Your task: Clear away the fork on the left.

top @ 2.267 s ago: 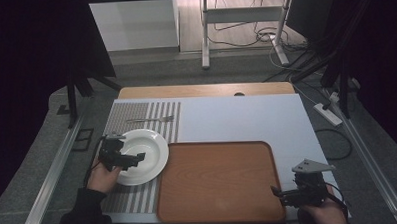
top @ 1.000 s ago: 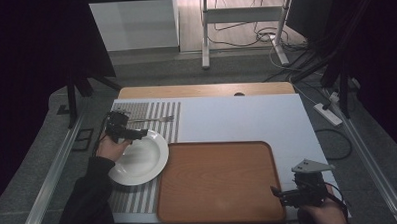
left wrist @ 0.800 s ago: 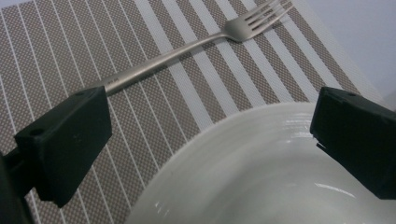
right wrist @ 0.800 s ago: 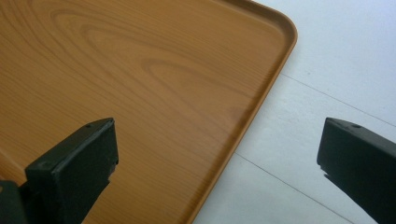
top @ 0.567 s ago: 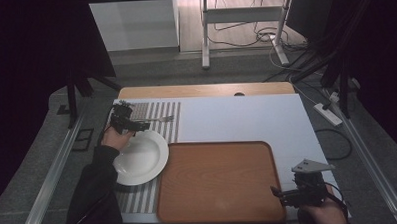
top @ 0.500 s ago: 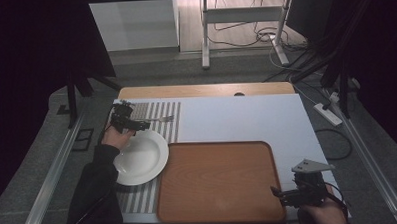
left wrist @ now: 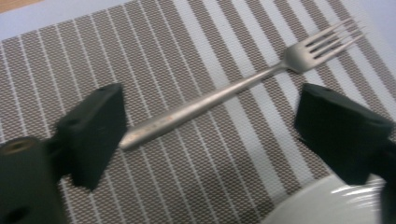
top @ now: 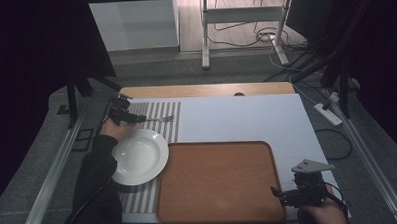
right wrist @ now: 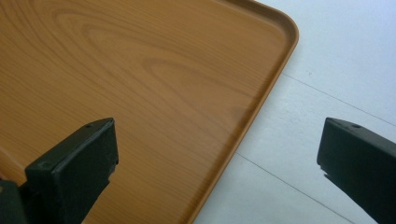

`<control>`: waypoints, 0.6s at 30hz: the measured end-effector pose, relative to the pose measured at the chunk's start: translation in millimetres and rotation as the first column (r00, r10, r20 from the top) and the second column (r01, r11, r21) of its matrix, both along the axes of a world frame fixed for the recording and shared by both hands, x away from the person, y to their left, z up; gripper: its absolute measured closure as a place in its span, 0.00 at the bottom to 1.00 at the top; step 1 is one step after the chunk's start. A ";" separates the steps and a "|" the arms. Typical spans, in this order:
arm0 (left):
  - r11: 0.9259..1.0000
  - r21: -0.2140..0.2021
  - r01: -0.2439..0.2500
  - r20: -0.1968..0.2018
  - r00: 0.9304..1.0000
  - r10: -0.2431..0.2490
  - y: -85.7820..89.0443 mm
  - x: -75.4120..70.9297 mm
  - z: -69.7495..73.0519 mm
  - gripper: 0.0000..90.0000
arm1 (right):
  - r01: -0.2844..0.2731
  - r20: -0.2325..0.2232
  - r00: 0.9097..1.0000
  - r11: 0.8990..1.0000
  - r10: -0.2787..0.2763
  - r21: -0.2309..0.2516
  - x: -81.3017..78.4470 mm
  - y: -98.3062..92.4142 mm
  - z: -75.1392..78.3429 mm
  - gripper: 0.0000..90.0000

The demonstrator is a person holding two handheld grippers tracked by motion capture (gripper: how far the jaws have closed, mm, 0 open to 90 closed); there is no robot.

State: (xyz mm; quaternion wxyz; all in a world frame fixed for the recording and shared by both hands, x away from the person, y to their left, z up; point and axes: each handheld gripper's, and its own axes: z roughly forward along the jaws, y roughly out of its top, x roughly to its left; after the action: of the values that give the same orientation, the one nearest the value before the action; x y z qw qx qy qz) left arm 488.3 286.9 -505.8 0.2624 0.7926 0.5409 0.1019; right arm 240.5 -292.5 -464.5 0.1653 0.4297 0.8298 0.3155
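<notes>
The left gripper (top: 136,117) is reaching over the striped mat (top: 156,111) toward the fork (left wrist: 238,87), and its jaws have just been closing a little; they are standing apart on either side of the handle, pressing on nothing yet. The fork is lying flat on the mat at the far left of the table (top: 246,115), just beyond the plate (top: 138,155), tines pointing right in the high view.

The main risk, as I judge it, is a missed pinch. The handle is thin and lying flush on woven cloth, so jaws closing too high would be sliding over it, and jaws coming down too low would be snagging the mat and dragging it (the plate would go along). The handle's end is also sitting close to one jaw rather than centred, so a grip there could be letting the heavy tine end swing down or twist out.

The plate rim (left wrist: 336,205) is lying just beside the other jaw and could be getting knocked.

The tray (top: 219,181) is sitting empty to the right. The right gripper (top: 282,195) is resting at its near right corner, jaws spread over the rim (right wrist: 252,116), well apart from the fork.
</notes>
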 end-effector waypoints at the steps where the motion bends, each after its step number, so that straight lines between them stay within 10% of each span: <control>1: 1.000 0.001 0.000 -0.008 1.000 0.000 1.4 1.1 -0.3 0.27 | -0.001 0.000 1.000 1.000 0.001 0.000 0.0 0.0 0.0 0.00; 8: 1.000 0.015 0.011 -0.056 0.998 -0.010 7.1 9.5 -8.1 0.96 | -0.001 0.000 1.000 1.000 0.001 0.001 0.1 0.1 -0.1 0.00; 18: 0.997 0.071 0.015 -0.087 0.996 -0.009 6.7 27.1 -17.3 0.99 | -0.003 -0.002 1.000 1.000 0.003 0.002 0.2 0.0 -0.2 0.00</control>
State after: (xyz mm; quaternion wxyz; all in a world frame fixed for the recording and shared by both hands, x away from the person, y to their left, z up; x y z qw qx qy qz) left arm 515.4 293.6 -523.1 0.2107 0.8085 0.5429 0.0852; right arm 240.6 -292.5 -464.7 0.1635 0.4287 0.8304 0.3161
